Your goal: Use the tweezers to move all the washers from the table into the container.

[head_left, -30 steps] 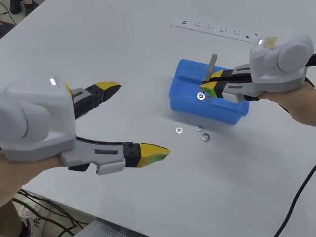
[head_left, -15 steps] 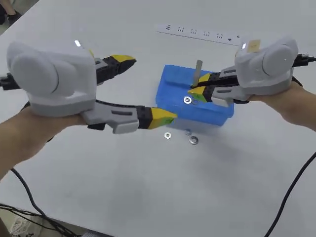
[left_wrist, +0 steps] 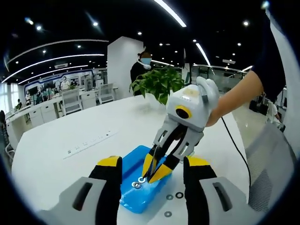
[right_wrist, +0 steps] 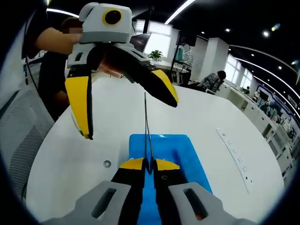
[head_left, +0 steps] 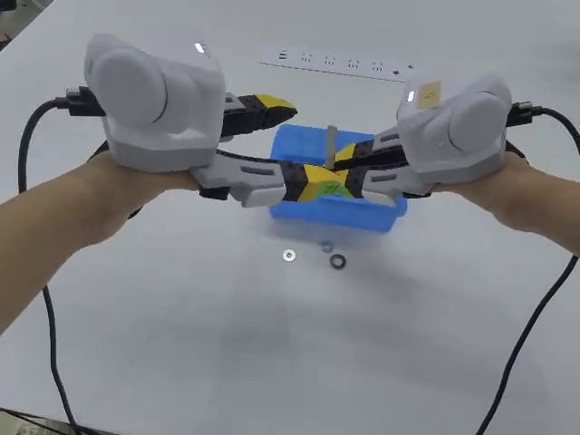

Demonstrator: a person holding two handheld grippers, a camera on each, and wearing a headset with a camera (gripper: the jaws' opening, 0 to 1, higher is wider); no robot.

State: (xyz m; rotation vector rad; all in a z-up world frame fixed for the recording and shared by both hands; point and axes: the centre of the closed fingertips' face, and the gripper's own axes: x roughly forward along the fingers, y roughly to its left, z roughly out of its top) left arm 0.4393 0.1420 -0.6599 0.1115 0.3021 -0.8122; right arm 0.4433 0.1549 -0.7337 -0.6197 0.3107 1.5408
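1. Jaws spread wide and grasping nothing, the left gripper (head_left: 306, 149) hangs at the blue container (head_left: 362, 217).
2. Facing it, the right gripper (right_wrist: 150, 165) is clenched on the tweezers (right_wrist: 146, 126), which reach out over the container.
3. Two washers (left_wrist: 140, 179) lie inside the container by the tweezers' tips.
4. Three more washers (head_left: 289, 256) rest on the white table (head_left: 181, 344), just beside the container's near wall.

Five washers (left_wrist: 167, 214), one container (head_left: 335, 214), one tweezers (right_wrist: 145, 126), two grippers (left_wrist: 154, 176), one power strip (head_left: 335, 63).
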